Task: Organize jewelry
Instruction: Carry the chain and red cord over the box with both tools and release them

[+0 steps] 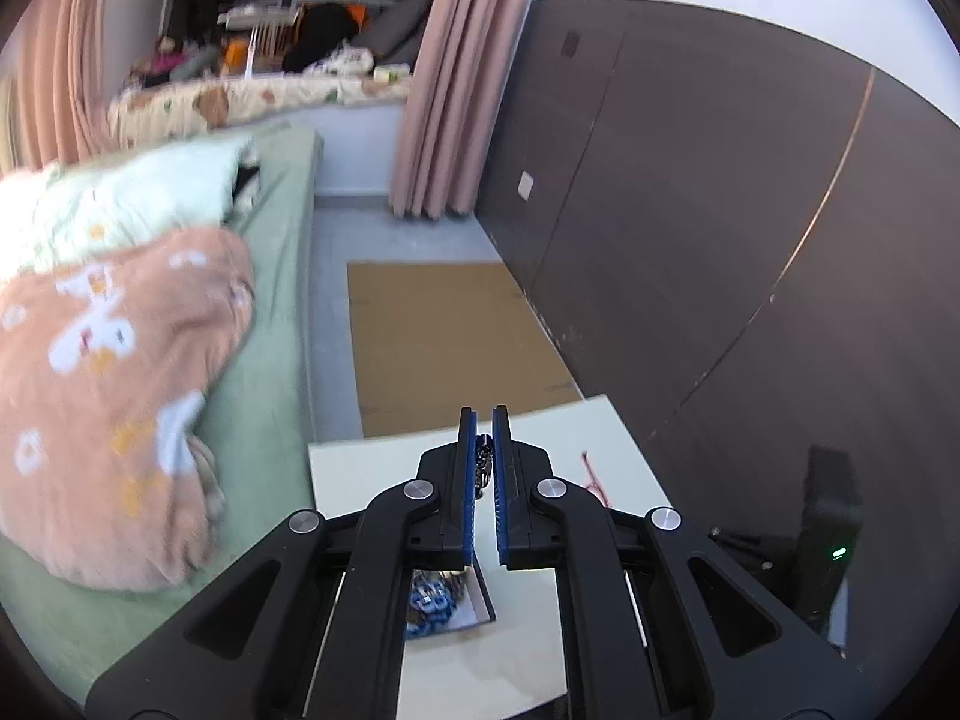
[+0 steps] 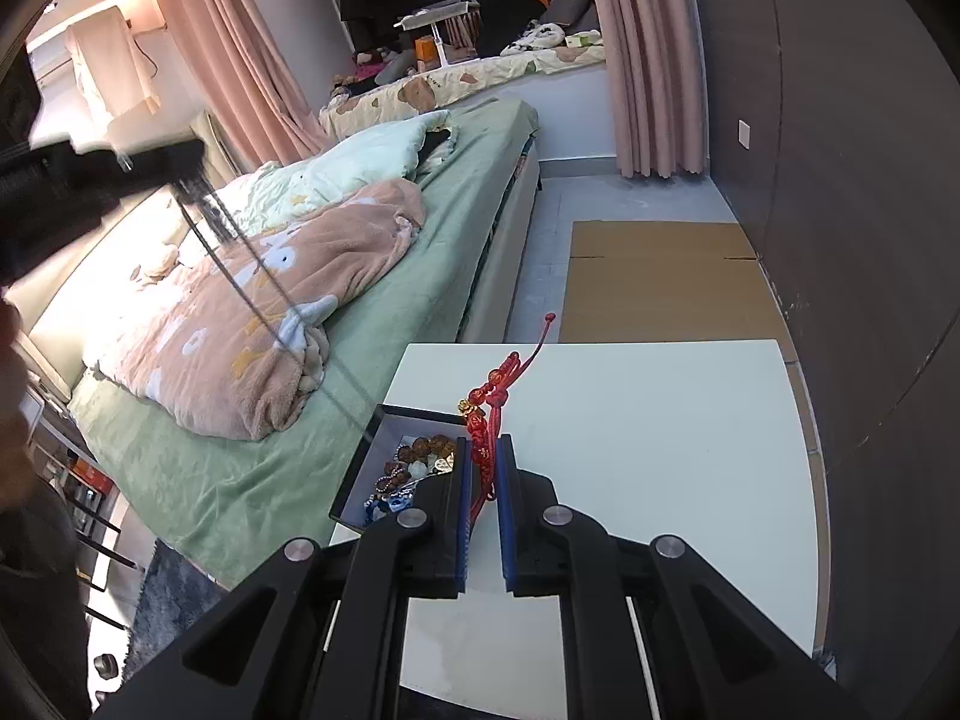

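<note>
Beside the box [image 2: 384, 420] on the bench [image 2: 660, 420], we judge both pieces limp and light: our left claw [image 1: 483, 420] pinches a chain [image 1: 483, 468], our right claw [image 2: 482, 450] a red bracelet [image 2: 492, 408] mid-cord.

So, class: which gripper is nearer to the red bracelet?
Right. The right gripper is closed around the red bracelet; the left gripper is raised, holding a metal chain.

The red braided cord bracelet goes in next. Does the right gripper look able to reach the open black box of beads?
Probably yes: the black box sits open just left of the right gripper, nothing between. Only the silver chain hanging from the left gripper dangles near its far edge.
</note>
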{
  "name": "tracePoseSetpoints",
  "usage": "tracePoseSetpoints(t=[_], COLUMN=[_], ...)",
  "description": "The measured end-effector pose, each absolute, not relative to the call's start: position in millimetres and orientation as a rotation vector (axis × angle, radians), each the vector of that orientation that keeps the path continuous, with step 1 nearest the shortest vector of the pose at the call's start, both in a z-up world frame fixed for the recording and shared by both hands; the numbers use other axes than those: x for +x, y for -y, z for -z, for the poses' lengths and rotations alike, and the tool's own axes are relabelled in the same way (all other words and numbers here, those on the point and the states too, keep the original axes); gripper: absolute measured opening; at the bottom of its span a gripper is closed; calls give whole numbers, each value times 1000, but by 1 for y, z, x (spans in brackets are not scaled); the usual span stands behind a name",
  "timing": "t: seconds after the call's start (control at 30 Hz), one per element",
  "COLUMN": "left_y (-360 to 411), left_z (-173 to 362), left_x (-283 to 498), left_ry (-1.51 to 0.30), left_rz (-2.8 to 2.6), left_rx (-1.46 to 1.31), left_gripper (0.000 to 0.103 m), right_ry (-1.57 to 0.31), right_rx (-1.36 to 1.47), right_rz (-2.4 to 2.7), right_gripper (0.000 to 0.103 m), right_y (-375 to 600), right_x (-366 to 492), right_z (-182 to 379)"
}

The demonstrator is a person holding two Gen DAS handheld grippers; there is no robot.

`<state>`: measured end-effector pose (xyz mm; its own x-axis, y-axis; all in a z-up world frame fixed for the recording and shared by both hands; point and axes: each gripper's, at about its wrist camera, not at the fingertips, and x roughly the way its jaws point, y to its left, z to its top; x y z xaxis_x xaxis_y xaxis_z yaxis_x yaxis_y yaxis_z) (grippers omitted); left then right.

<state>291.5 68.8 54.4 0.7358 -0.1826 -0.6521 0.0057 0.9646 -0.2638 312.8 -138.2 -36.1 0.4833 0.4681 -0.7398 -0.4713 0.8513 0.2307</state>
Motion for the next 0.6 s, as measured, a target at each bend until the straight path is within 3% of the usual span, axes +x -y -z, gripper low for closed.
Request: tracePoseSetpoints(t=[0.1, 0.3, 0.6], left_y=[-79, -104, -142], left_z=[-28, 7, 27], left_x=[287, 267, 224], left_ry=[-755, -774, -754], left_rz=[90, 38, -27], left_rx=[-314, -364, -408], left_gripper=[65, 67, 80], right_ry=[-904, -911, -939], right_rx=[-13, -43, -76], right_rz=[-571, -583, -617], right_gripper=[8, 8, 8], right_y=[132, 116, 81], right_x=[314, 313, 313], right_z=[36, 36, 45])
